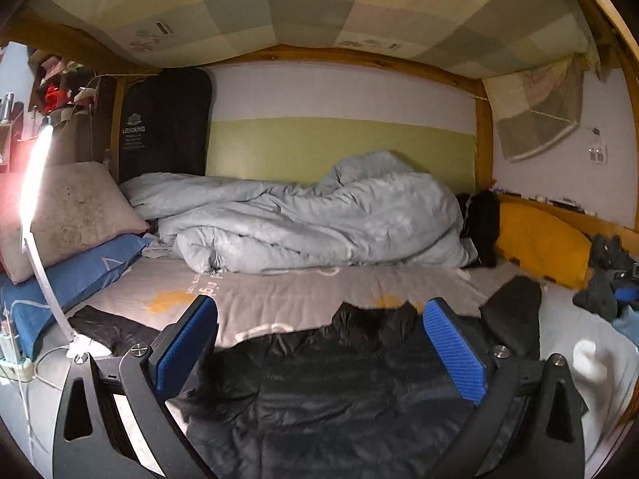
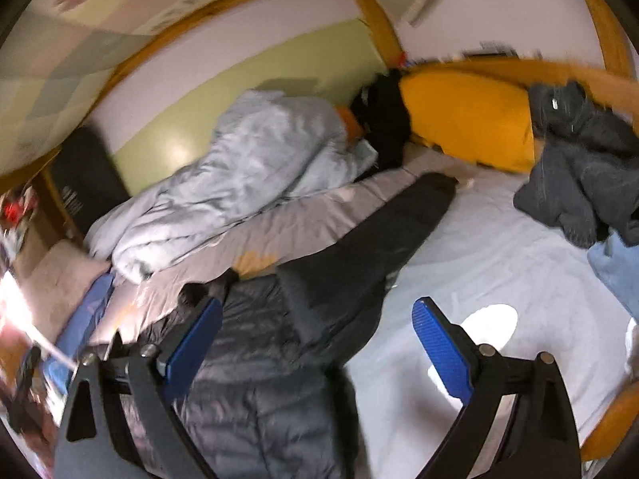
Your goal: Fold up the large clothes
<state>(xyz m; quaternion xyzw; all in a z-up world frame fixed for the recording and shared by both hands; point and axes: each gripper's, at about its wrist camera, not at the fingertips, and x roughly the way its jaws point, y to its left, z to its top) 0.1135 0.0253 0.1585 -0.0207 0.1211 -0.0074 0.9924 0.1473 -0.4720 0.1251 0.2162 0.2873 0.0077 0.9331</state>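
Note:
A black quilted puffer jacket (image 1: 319,391) lies spread on the bed, collar towards the wall. One sleeve (image 1: 513,315) stretches out to the right. My left gripper (image 1: 319,343) is open and empty, its blue pads (image 1: 187,343) wide apart just above the jacket's body. In the right wrist view the jacket (image 2: 255,359) lies at lower left with its sleeve (image 2: 383,239) reaching up to the right. My right gripper (image 2: 319,347) is open and empty, above the jacket's right edge and the white sheet (image 2: 499,263).
A crumpled pale blue duvet (image 1: 319,215) lies along the back wall. Pillows (image 1: 72,215) and a lit lamp (image 1: 34,183) stand at left. A yellow cushion (image 1: 543,243) and a heap of dark grey clothes (image 2: 583,159) lie at right. A wooden bunk frame (image 1: 483,135) surrounds the bed.

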